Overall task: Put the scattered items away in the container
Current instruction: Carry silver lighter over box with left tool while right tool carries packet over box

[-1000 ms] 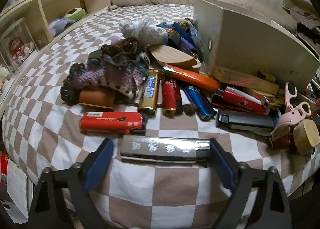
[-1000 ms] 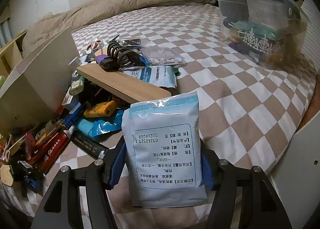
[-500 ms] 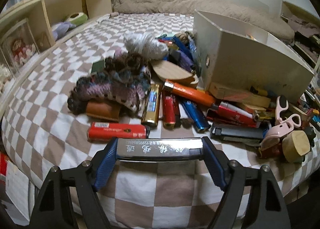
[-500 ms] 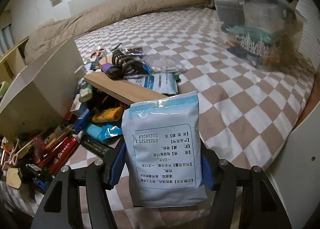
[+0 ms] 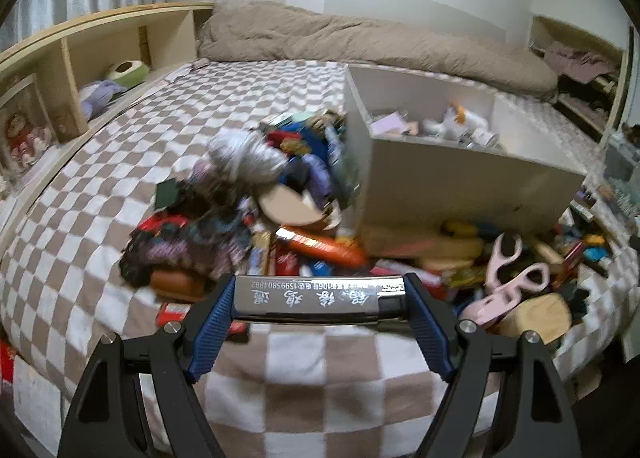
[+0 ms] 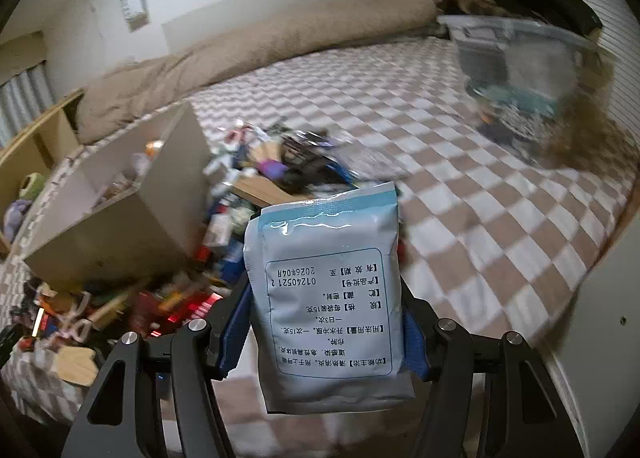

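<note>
My left gripper point(image 5: 318, 300) is shut on a silver lighter point(image 5: 312, 298) with printed characters, held crosswise above the checkered bed. The white open box point(image 5: 460, 177) stands beyond it to the right, with small items inside. My right gripper point(image 6: 326, 322) is shut on a pale blue medicine sachet point(image 6: 326, 290), held upright above the bed. The white box point(image 6: 120, 217) is to its left. Scattered lighters, pink scissors point(image 5: 508, 286) and crochet pieces point(image 5: 180, 246) lie in a pile in front of the box.
A wooden shelf point(image 5: 80, 69) runs along the bed's left side. A clear plastic tub point(image 6: 520, 69) with items stands on the bed at the far right. A beige duvet point(image 5: 360, 41) lies at the head. A wooden board point(image 6: 260, 189) lies in the pile.
Both grippers have risen with their items. The left closed on the lighter and lifted it off the bed; the box interior now shows. The right view has lifted and turned left.
</note>
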### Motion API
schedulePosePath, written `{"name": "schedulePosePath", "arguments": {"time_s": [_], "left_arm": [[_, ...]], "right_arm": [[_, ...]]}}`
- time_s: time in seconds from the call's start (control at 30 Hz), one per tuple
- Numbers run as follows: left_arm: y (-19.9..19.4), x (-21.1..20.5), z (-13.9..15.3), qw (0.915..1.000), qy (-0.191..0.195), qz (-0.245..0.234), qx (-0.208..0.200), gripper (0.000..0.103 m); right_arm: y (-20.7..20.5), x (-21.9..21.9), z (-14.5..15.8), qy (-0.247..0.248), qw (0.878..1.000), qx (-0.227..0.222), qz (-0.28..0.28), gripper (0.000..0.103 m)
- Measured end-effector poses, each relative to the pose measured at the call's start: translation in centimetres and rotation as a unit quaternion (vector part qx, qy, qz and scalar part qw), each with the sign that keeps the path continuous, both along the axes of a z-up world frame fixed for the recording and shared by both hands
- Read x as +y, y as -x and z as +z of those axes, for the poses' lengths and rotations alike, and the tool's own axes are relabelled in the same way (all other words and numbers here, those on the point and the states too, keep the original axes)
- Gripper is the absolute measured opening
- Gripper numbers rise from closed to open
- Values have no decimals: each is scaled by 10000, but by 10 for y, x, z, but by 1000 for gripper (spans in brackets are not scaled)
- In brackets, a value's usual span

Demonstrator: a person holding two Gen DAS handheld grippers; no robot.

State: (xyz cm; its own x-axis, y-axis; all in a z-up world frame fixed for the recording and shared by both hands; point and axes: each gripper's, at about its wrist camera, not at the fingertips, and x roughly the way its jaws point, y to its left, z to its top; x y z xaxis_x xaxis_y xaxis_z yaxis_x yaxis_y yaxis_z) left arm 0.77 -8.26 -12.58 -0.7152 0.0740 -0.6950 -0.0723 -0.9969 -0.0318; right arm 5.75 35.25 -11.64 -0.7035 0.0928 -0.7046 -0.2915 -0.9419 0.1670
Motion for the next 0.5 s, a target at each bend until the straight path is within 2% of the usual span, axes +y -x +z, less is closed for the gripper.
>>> {"name": "schedulePosePath", "arguments": {"time_s": [0.27,0.5], "left_arm": [[31,29,28,9985,-320,-400,180,81],[58,50,60,9953,-531,-633,514,81]], "right_arm": [[29,-34,34,84,9974,451,554,65],[52,-66,64,165,9910,844,1022,65]]}}
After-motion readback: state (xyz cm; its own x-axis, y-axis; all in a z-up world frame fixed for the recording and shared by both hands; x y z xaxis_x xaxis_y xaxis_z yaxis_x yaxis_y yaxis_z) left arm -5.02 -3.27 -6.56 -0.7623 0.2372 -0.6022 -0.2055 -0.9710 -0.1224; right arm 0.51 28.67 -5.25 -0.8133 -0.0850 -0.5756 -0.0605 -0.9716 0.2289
